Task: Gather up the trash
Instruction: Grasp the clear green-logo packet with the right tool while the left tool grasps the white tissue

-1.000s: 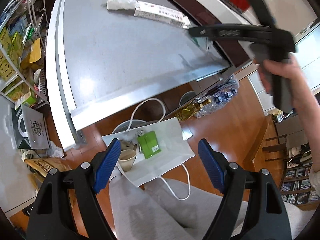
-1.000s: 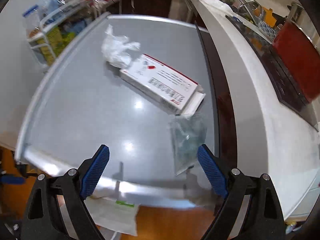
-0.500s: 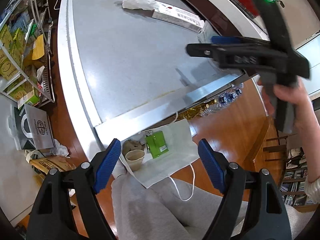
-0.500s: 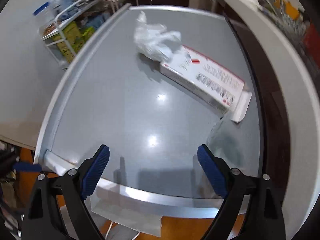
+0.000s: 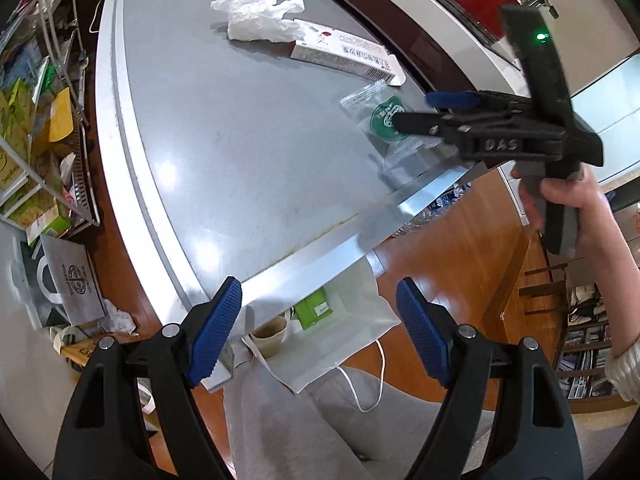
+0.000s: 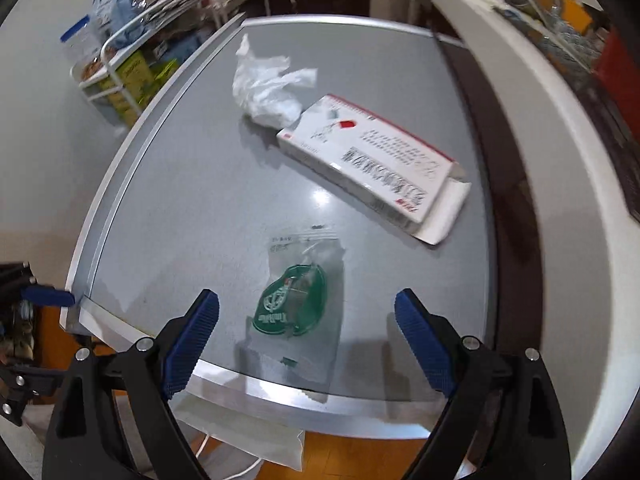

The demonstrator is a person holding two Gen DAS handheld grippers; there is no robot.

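Trash is spread over the grey bench [image 6: 168, 184], and going from left to right in the right wrist view it reads so: a crumpled white tissue [image 6: 268, 88] toward the far side, a flat clear packet with a green round logo [image 6: 296, 300] near the front edge, and a long white carton with a red stripe [image 6: 372, 164] lying at a slant, one end touching the tissue and its open flap toward the right edge. Below the front edge, on the wooden floor, a white paper bag [image 5: 348, 328] stands open with a green box [image 5: 314, 310] and a paper cup [image 5: 272, 332] already in it, so collecting seems part done.

The left gripper [image 5: 320, 332] hangs low over the bench's front edge and the bag, its jaws apart with nothing between them. The right gripper [image 6: 306, 340] is tilted steeply down above the packet, jaws wide apart and empty; the packet lies between the two blue pads [image 6: 192, 340] as that camera sees it, but I cannot tell how far above it they are.

The step in hand looks like the approach to the packet. Next, I judge, the right jaws must come down onto it. The film is thin, flat and slippery, so one pad probably needs to catch an edge, perhaps where it nears the bench rim, before the jaws close and carry it to the bag.
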